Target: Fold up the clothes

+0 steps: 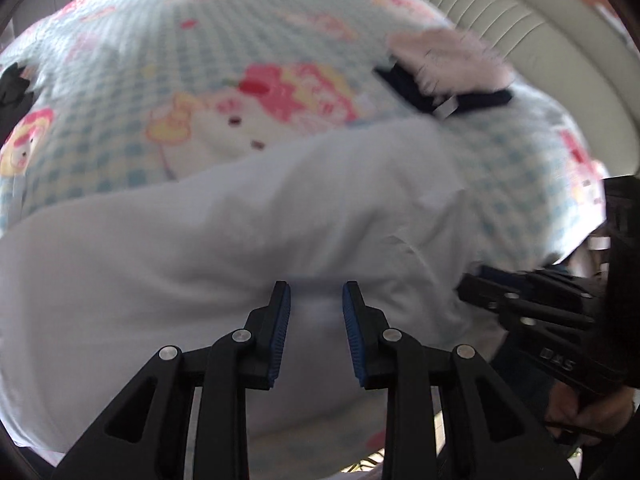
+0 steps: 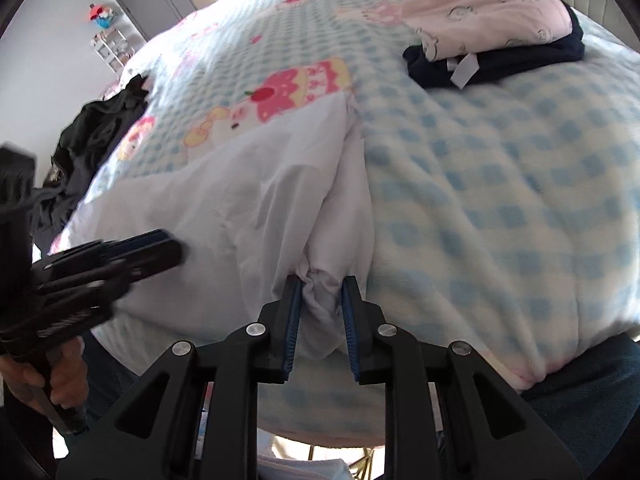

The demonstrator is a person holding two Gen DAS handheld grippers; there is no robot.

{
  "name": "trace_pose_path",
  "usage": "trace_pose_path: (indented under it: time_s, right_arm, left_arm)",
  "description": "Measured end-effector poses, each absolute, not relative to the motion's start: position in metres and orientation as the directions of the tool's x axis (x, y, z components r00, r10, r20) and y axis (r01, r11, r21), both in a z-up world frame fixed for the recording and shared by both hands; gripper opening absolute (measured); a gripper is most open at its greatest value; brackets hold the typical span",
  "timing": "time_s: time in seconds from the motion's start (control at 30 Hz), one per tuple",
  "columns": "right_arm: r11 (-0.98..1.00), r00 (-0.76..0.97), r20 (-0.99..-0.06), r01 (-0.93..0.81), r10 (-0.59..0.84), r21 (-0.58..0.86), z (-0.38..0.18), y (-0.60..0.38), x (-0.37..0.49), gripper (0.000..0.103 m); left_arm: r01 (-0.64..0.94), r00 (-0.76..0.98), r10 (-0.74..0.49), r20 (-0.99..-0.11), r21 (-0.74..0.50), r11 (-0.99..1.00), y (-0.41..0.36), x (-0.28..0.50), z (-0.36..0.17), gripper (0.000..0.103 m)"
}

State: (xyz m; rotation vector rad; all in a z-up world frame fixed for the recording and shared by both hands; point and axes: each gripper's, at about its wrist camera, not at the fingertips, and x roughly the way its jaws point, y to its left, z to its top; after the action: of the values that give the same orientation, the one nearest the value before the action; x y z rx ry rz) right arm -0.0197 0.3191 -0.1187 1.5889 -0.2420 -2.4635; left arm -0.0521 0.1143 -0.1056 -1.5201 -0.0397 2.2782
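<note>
White garment (image 2: pixel 224 208) lies spread on the bed (image 2: pixel 500 208), filling the near half of the left wrist view. Right gripper (image 2: pixel 320 320): fingers clamped on a bunched wad of the garment's edge at 6 o'clock in its own view. Left gripper (image 1: pixel 316 320): fingers apart, hovering just over the cloth, nothing visibly pinched. Finished stack, pink folded item (image 2: pixel 500 12) on navy folded item (image 2: pixel 492 64), sits at 1 o'clock, well apart. Dark clothes heap (image 2: pixel 96 140) at 9 o'clock, likely the queue.

Step, my read: early in the fold of the white piece, one edge secured, second grip pending. Next: left fingers need to drop and close on the matching edge, then both lift together and carry across. Risk: the bunched grab drags wrinkles into the fold.
</note>
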Motion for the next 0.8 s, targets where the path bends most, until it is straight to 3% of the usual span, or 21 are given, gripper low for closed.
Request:
trace_pose_path:
  time_s: [0.27,0.37,0.4,0.6,0.67,0.8]
  right_arm:
    - [-0.971,-0.397,-0.895,-0.036,-0.204,0.237,-0.136,0.344,-0.019,0.021]
    - [-0.986,-0.460,-0.884,-0.091,-0.085,0.142,-0.116,0.352,-0.015,0.022]
    - [-0.988,-0.485,-0.873,-0.105,-0.051,0.115,-0.108,0.354,-0.012,0.027]
    - [-0.976,-0.535,-0.820,0.047,-0.204,0.212,-0.081,0.327,-0.009,0.027]
    - [-0.978,-0.513,-0.833,0.098,-0.207,0.183,-0.088,0.309,-0.015,0.028]
    - [-0.988,-0.397,-0.905,0.037,-0.152,0.149,-0.124,0.314,-0.031,0.028]
  left_arm:
    - [-0.205,-0.351,0.361,-0.864,-0.305,-0.930,0.082,-0.050,-0.111,0.029]
    - [-0.202,-0.370,0.365,-0.854,-0.310,-0.929,0.079,-0.050,-0.110,0.029]
    - [-0.199,-0.386,0.378,-0.842,-0.324,-0.925,0.078,-0.049,-0.107,0.030]
    - [-0.256,-0.471,0.466,-0.749,-0.390,-0.885,0.075,-0.039,-0.082,0.047]
    - [-0.246,-0.481,0.437,-0.761,-0.361,-0.900,0.068,-0.042,-0.084,0.047]
    - [-0.183,-0.513,0.351,-0.784,-0.299,-0.936,0.035,-0.048,-0.085,0.045]
